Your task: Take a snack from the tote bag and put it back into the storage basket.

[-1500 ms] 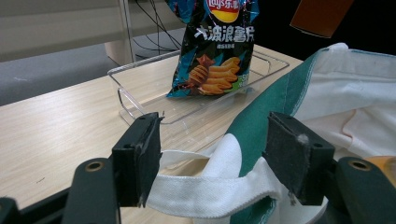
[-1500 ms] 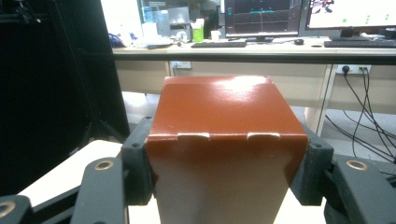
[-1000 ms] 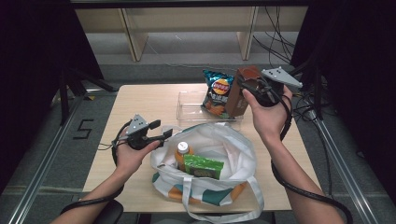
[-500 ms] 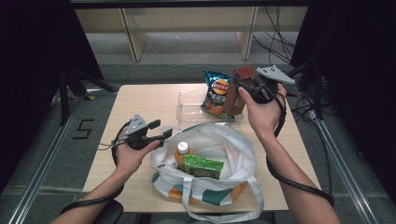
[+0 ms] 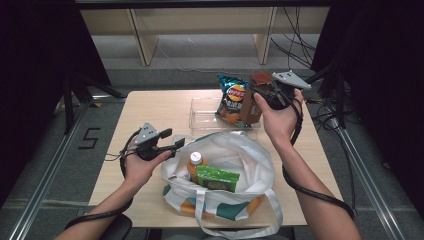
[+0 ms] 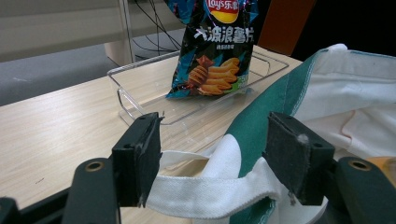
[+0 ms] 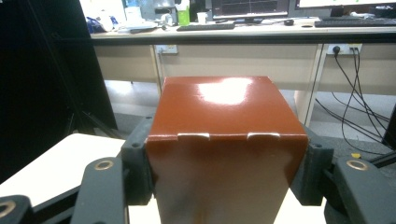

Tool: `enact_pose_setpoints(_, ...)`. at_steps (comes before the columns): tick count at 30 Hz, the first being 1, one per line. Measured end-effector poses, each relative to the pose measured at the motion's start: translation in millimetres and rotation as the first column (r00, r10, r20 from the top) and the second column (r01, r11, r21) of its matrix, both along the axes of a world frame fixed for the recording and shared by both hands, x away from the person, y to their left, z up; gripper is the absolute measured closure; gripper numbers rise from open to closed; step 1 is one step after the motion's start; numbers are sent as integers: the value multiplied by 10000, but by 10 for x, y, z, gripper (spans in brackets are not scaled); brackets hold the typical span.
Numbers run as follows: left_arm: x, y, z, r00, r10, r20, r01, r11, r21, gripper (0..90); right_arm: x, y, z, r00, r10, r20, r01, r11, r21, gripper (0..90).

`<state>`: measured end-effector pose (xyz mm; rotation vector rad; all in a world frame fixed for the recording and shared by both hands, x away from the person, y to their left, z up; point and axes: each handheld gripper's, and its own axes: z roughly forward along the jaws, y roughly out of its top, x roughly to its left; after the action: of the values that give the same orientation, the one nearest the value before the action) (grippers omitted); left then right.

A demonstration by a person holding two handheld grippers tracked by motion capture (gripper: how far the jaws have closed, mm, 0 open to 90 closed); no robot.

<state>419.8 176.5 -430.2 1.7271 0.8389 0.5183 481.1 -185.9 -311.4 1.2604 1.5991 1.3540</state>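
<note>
So the right gripper (image 5: 254,95) is clamped on a tall reddish-brown cardboard carton (image 5: 251,102), jaws pressed against both of its sides, and it's holding the thing upright at the far right of the light wooden worktop (image 5: 150,107), just beside the bag of crisps. In the right gripper view you look straight over the glossy folded top of the carton (image 7: 224,140) with the black pads squeezed up against it left and right. The blue-and-black crisp bag (image 5: 232,98) stands leaning in a clear plastic tray (image 5: 202,116) at the back of the worktop, touching or nearly touching the carton. The left gripper (image 5: 176,144) sits at the left rim of a white cloth tote bag with green and orange patches (image 5: 250,165), jaws spread apart, not squeezing anything. From the left gripper view the white strap (image 6: 219,186) of the bag runs across between the two pads, but there's clear space on either side, so it's loose. Inside the tote there's an orange bottle with a white cap (image 5: 195,165) standing up, and a green packet (image 5: 217,178) right next to it, touching.
</note>
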Motion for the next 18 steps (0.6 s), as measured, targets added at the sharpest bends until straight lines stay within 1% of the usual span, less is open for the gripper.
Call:
enact_pose_setpoints(1, 0, 0, 0, 10000, -1, 2, 1, 10000, 1, 355, -4, 15, -1, 9999, -83, -146, 85, 9998, 153, 392)
enact_pose_setpoints(3, 1, 2, 0, 10000, -2, 0, 2, 10000, 15, 355, 25, 14, -15, 9999, -75, -84, 75, 10000, 65, 392)
enact_pose_setpoints(5, 2, 4, -2, 10000, 8, -4, -8, 10000, 13, 355, 36, 23, -20, 9998, -125, -121, 125, 9999, 33, 392)
enact_pose_setpoints(6, 1, 5, -2, 10000, 18, -10, -18, 10000, 12, 355, 40, 35, -27, 9998, -165, -133, 166, 9998, 88, 392)
enact_pose_setpoints(8, 6, 5, -4, 10000, -28, 11, 28, 10000, -53, 355, 55, 38, -40, 9998, -175, -80, 174, 9998, -42, 392)
enact_pose_setpoints(9, 6, 5, -4, 10000, -31, 13, 31, 10000, -66, 355, 61, 43, -45, 9998, -178, -111, 178, 9998, -5, 392)
enact_pose_setpoints(10, 6, 5, -4, 10000, -38, 20, 38, 10000, -59, 355, 74, 37, -47, 9998, -169, -80, 168, 9998, -117, 392)
enact_pose_setpoints(11, 6, 5, -4, 10000, -35, 15, 35, 10000, -63, 355, 75, 46, -49, 9997, -178, -154, 177, 9998, -26, 392)
enact_pose_setpoints(13, 5, 5, -3, 10000, -38, 18, 38, 10000, -62, 355, 84, 59, -52, 9996, -243, -160, 243, 9997, -2, 392)
enact_pose_setpoints(14, 0, 8, 2, 10000, -1, 9, 1, 10000, 21, 355, 92, 61, -55, 9996, -240, -128, 239, 9997, -72, 392)
enact_pose_setpoints(16, 0, 7, 2, 10000, 18, -6, -18, 10000, -7, 355, 111, 63, -63, 9997, -220, -85, 218, 9996, -194, 392)
enact_pose_setpoints(17, 0, 7, 2, 10000, 23, -4, -23, 10000, -9, 355, 113, 67, -66, 9996, -264, -142, 262, 9996, -144, 392)
enact_pose_setpoints(18, 3, 7, 0, 10000, -11, 14, 11, 10000, -31, 355, 126, 59, -72, 9997, -226, -68, 224, 9994, -246, 392)
